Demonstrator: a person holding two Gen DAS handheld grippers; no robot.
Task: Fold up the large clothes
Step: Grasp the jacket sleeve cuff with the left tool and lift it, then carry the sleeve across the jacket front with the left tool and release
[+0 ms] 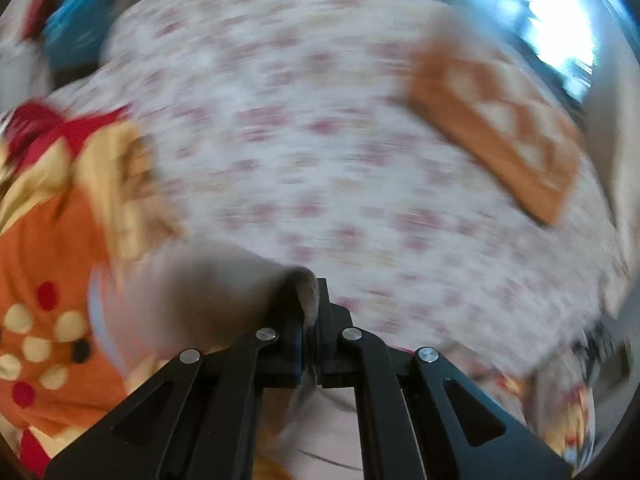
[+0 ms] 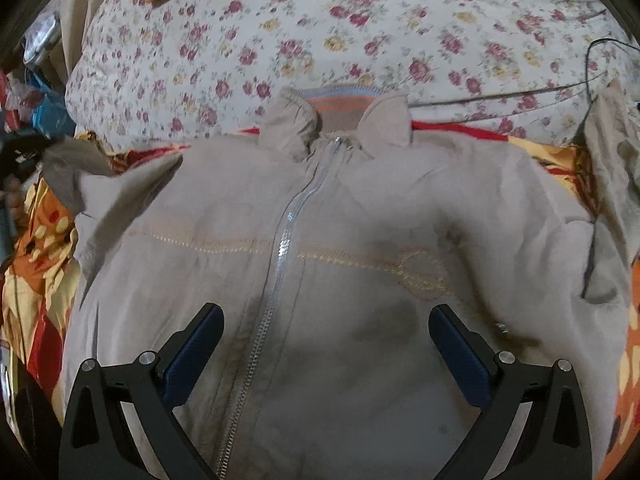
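Observation:
A beige zip-up jacket (image 2: 340,264) lies front up on the bed, collar (image 2: 336,120) at the far end and silver zipper (image 2: 280,248) running down its middle. My right gripper (image 2: 326,344) is open above the jacket's lower front, one finger on each side of the zipper area, holding nothing. My left gripper (image 1: 308,312) is shut on a fold of the beige jacket fabric (image 1: 200,300), which bunches to its left. The left wrist view is motion-blurred. The left sleeve (image 2: 68,172) is lifted at the left edge of the right wrist view.
A floral bedsheet (image 2: 360,28) covers the bed beyond the jacket. An orange and red patterned cloth (image 1: 44,264) lies under and beside it. An orange patterned mat (image 1: 504,128) sits on the sheet. A thin black cord (image 2: 520,92) crosses near the collar. Clutter (image 2: 36,92) lies off the bed's left.

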